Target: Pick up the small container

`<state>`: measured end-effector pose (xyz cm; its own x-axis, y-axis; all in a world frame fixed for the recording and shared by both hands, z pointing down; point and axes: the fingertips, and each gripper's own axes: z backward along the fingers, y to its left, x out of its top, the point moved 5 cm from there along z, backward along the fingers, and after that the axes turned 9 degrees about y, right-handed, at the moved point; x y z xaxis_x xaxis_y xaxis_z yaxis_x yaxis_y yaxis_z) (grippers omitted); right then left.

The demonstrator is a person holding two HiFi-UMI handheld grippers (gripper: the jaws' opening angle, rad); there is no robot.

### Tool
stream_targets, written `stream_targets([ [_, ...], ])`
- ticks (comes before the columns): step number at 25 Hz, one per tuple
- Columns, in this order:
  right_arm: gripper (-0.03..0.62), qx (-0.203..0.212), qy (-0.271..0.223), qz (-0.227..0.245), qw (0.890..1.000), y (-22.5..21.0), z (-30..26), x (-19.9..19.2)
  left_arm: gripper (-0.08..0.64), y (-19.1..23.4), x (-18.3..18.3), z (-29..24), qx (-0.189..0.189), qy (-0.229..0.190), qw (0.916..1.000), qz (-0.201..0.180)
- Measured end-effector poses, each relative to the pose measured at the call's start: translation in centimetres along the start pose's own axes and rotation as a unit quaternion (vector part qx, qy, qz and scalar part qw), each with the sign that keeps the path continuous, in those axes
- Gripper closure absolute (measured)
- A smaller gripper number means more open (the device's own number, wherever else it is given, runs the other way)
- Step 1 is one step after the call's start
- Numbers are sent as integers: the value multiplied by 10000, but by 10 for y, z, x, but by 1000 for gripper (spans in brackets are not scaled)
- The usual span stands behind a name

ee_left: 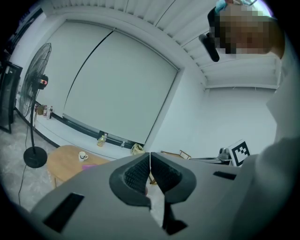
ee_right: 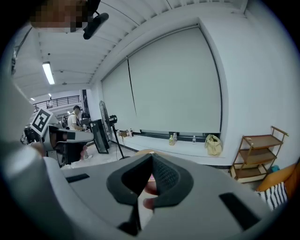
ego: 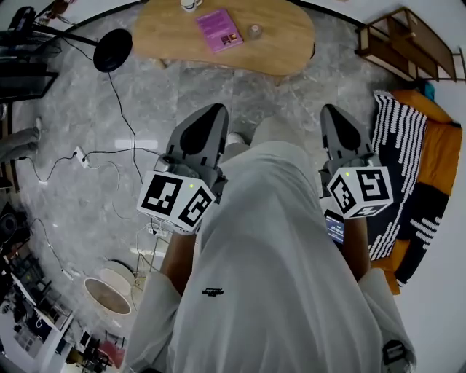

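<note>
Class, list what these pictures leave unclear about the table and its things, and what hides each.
- Small container: head view, too small to tell contents or lid.
- Cup: head view, cut by the top edge.
- Table: left gripper view, right part hidden behind the shut left gripper.
- Right gripper view: the shut right gripper covers nearly all the table.

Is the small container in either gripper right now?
No, the small container sits on the wooden table next to the purple book, while the left gripper and right gripper are shut and empty.

Grey marble floor [ego: 87, 109], wooden table [ego: 269, 44], wooden shelf [ee_right: 257, 157], white walls.
</note>
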<state>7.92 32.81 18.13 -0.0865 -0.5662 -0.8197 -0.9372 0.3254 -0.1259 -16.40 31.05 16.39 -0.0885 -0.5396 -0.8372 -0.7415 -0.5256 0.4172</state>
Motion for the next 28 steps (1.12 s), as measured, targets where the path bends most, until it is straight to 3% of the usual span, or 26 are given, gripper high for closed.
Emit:
stream_targets([
  [13, 584, 273, 92, -74, 9996, -10, -68, 33, 537, 39, 27, -34, 170, 75, 9997, 172],
  [28, 584, 677, 51, -443, 9967, -86, -181, 119, 537, 86, 118, -143, 406, 135, 9991, 37],
])
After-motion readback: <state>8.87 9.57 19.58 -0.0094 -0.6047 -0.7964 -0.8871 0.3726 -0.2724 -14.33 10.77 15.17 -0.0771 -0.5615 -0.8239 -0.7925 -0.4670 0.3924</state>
